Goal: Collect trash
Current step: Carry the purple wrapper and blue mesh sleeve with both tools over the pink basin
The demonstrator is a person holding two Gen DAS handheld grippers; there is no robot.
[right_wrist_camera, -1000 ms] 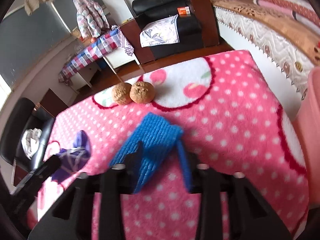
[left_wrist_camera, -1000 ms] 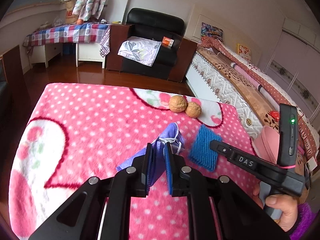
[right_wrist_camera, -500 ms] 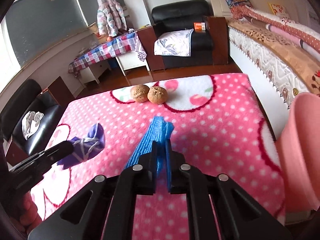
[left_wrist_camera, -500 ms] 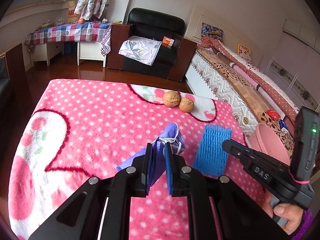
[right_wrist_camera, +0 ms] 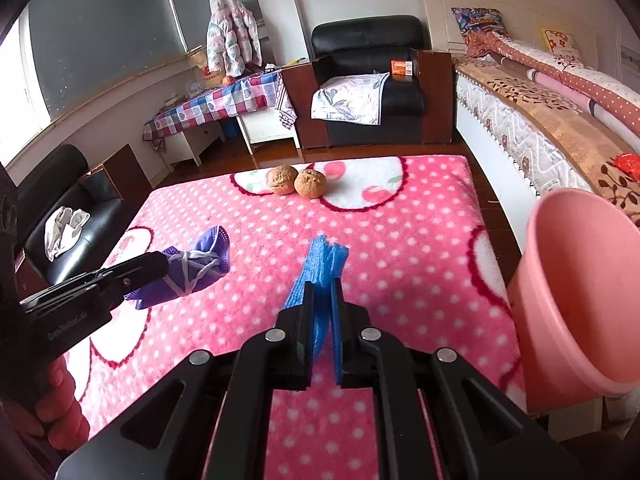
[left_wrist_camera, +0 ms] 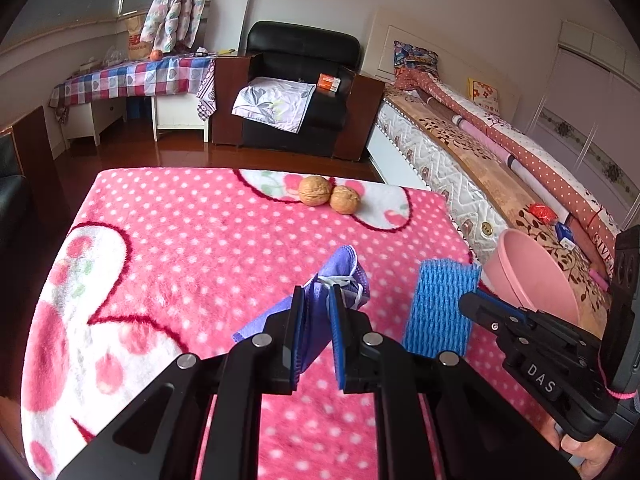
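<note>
White walls, dark red-brown floor [left_wrist_camera: 188, 156]. Black leather armchair [left_wrist_camera: 298, 92] against far wall; checked-cloth table [left_wrist_camera: 132, 78] to its left; patterned bed [left_wrist_camera: 480, 148] on the right. Daylight through window [right_wrist_camera: 100, 36].

Purple mask [left_wrist_camera: 338, 280], crumpled w/ white straps, pinched in left tongs [left_wrist_camera: 318, 300]. Blue foam net [right_wrist_camera: 320, 276], folded flat, pinched in right tongs [right_wrist_camera: 322, 292]. Pink bin [right_wrist_camera: 576, 280] just right of right tongs.
</note>
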